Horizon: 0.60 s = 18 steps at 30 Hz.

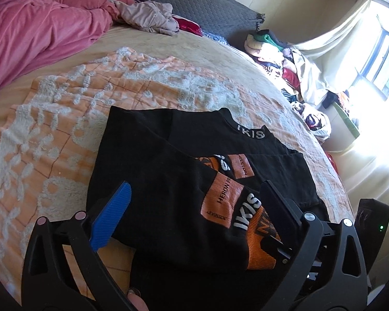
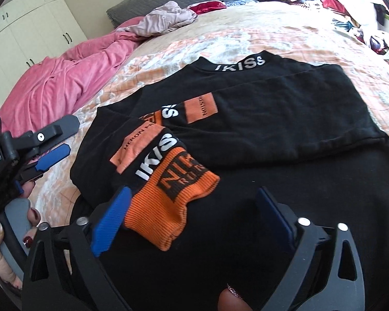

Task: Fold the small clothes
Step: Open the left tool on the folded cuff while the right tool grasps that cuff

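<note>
Sweatshirt (image 2: 285, 119), black with orange patches, lies flat near the middle of the bed (image 1: 220, 49), on the orange and white blanket (image 1: 64, 108), collar toward the grey headboard (image 1: 194, 2). We see both sleeves folded across its chest, the orange cuff (image 2: 168, 207) of the nearer one on top. Our left gripper (image 1: 194, 202) hangs above that sleeve with jaws spread wide, pressing nothing. Our right gripper (image 2: 192, 207) hovers over the cuff, jaws apart, the cuff lying between the blue pads (image 2: 111, 217) unpinched. Pink bedding (image 1: 39, 26) is heaped at the bed's far left corner.
</note>
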{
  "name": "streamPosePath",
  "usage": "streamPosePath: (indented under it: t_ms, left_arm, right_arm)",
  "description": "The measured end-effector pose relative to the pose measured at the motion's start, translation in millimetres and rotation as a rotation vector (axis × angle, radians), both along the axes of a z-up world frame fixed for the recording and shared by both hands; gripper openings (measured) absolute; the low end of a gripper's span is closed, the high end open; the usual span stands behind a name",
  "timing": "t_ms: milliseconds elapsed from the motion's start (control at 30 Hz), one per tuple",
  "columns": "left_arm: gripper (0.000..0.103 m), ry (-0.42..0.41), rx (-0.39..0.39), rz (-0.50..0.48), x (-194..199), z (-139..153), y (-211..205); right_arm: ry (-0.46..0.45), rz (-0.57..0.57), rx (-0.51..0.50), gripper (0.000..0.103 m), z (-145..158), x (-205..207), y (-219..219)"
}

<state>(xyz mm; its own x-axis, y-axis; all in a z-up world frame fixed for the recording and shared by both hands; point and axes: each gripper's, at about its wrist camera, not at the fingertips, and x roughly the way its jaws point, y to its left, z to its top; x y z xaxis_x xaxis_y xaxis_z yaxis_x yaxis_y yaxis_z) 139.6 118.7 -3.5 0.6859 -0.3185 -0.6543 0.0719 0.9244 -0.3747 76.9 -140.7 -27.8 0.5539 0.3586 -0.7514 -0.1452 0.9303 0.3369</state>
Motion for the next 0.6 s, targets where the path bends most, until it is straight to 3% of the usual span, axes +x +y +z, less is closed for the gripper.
streamPosePath:
  t_ms: [33,267,600]
  left_arm:
    - [0.093,0.001,-0.004,0.008,-0.2,0.0,3.3]
    - [0.093,0.010,-0.024,0.058,2.3,-0.8,19.3]
    - [0.093,0.009,-0.044,0.109,1.3,1.6,39.5]
  right_arm:
    - [0.001,-0.002,0.002,0.077,-0.9,1.6,1.3]
    - [-0.023,0.058,0.016,0.021,4.3,6.7,16.5]
    - [-0.168,0.157,-0.030,0.013,54.8,14.1,31.0]
